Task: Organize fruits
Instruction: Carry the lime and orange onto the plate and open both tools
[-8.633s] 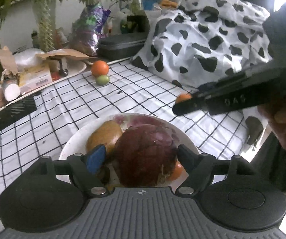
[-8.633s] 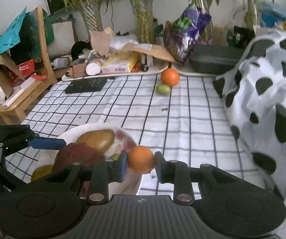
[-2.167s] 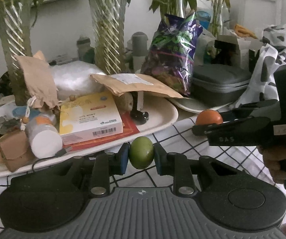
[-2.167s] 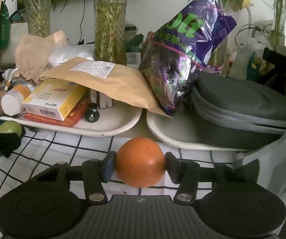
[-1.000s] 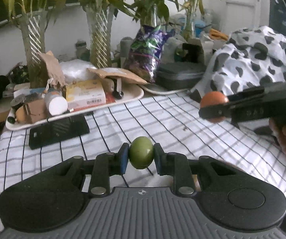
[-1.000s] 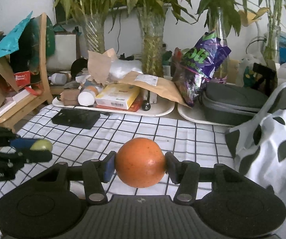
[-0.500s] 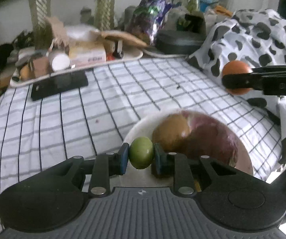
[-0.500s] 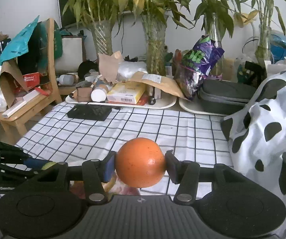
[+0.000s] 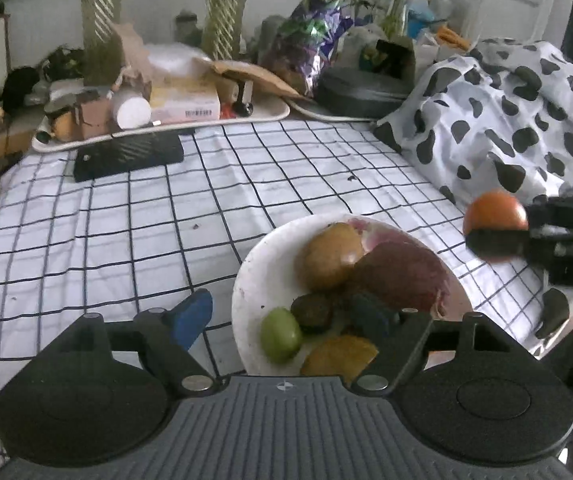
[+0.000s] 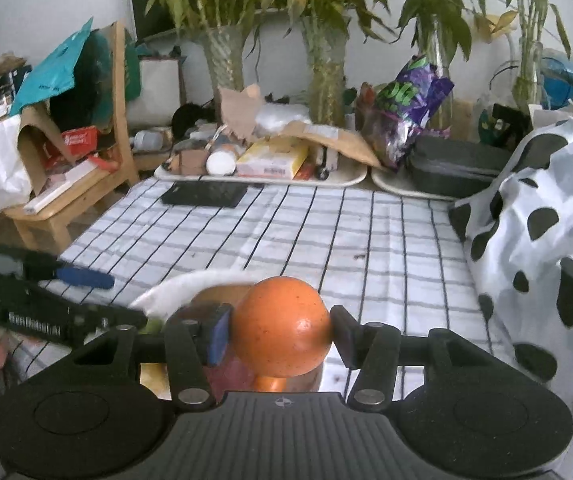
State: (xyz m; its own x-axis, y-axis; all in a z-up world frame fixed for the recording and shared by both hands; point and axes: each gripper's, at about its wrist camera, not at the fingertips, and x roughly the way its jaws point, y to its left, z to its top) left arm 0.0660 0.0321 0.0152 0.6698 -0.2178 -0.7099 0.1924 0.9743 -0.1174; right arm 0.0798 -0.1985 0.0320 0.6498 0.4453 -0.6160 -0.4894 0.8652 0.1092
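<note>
A white plate (image 9: 254, 280) on the checked cloth holds a brown fruit (image 9: 332, 254), a dark red one (image 9: 402, 276), a dark small one (image 9: 312, 312), a yellow piece (image 9: 340, 354) and the small green fruit (image 9: 281, 334), which lies at the plate's near edge. My left gripper (image 9: 286, 316) is open and empty just above the plate's near side. My right gripper (image 10: 280, 334) is shut on an orange (image 10: 282, 326) and holds it above the plate's right side; the orange also shows in the left wrist view (image 9: 494, 212).
Trays (image 9: 270, 114) of boxes, bags and bottles, and plant vases, stand along the far edge. A black flat case (image 9: 128, 156) lies on the cloth. A cow-print cover (image 9: 526, 120) is heaped at the right. A wooden chair (image 10: 86, 184) stands at the left.
My left gripper has opened and let the green fruit go onto the plate. My right gripper has come closer over the plate with the orange.
</note>
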